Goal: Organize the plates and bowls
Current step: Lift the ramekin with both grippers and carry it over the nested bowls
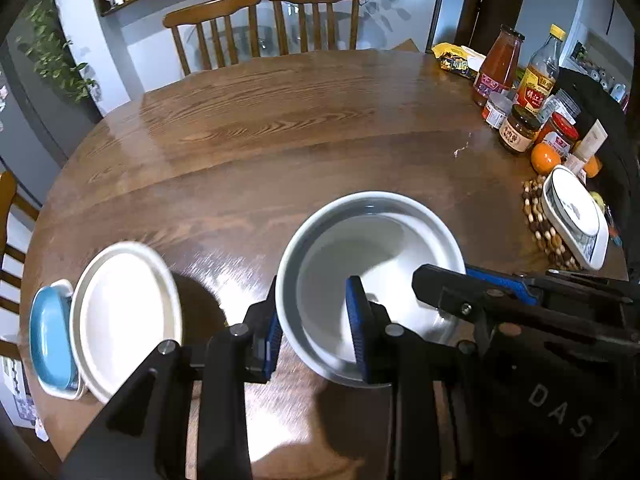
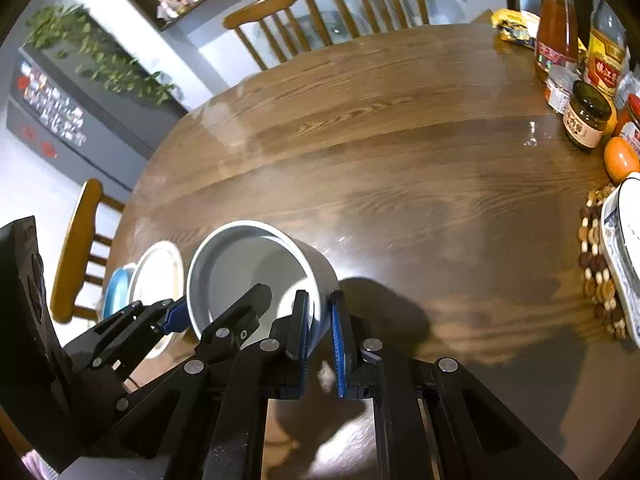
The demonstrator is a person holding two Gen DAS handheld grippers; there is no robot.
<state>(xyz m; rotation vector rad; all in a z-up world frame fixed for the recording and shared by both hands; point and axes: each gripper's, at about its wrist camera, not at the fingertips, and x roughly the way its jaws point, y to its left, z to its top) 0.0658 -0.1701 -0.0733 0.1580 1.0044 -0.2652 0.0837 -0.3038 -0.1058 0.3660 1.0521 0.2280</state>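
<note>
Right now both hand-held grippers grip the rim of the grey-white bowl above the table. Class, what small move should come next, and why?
Probably carry the bowl toward the white plate and blue dish at the table's left edge. The left hand-held gripper and right hand-held gripper each pinch its rim, it casts a shadow on the table, and those dishes are already grouped there.

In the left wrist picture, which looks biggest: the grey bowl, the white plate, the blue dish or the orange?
1. Grey bowl, but it's nearest the camera, so that helps.
2. White plate.
3. Blue dish, partly hidden behind the plate, so unsure.
4. Orange, smallest, though farther away.
</note>
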